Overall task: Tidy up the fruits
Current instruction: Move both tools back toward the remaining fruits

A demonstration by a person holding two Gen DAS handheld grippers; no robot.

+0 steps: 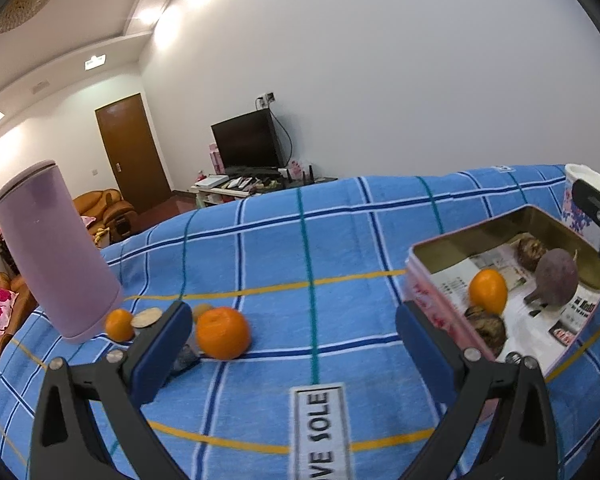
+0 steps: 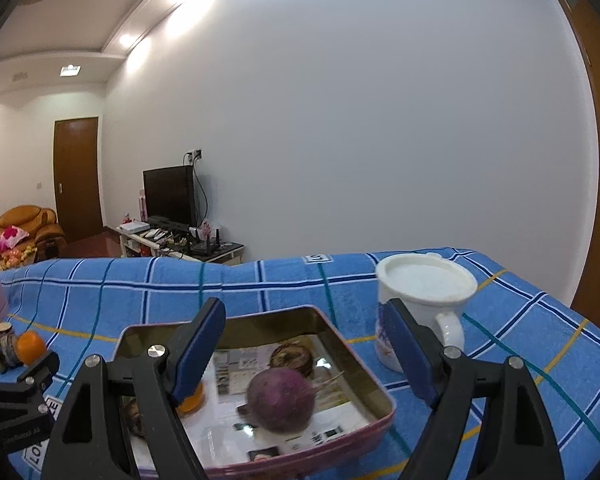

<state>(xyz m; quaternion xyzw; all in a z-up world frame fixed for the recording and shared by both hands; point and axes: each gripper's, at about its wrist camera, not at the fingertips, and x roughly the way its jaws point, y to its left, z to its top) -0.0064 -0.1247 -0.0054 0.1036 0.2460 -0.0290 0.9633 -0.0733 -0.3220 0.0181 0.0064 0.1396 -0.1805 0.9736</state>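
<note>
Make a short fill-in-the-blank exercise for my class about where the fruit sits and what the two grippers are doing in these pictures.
1. The purple round vegetable lies inside the ____.
2. The white mug stands on the blue checked ____.
3. The number of oranges lying outside the tin, on the cloth near the lilac canister, is ____.
4. The left gripper and the right gripper both have their jaws ____.

Missing words: tin; cloth; two; open
</note>
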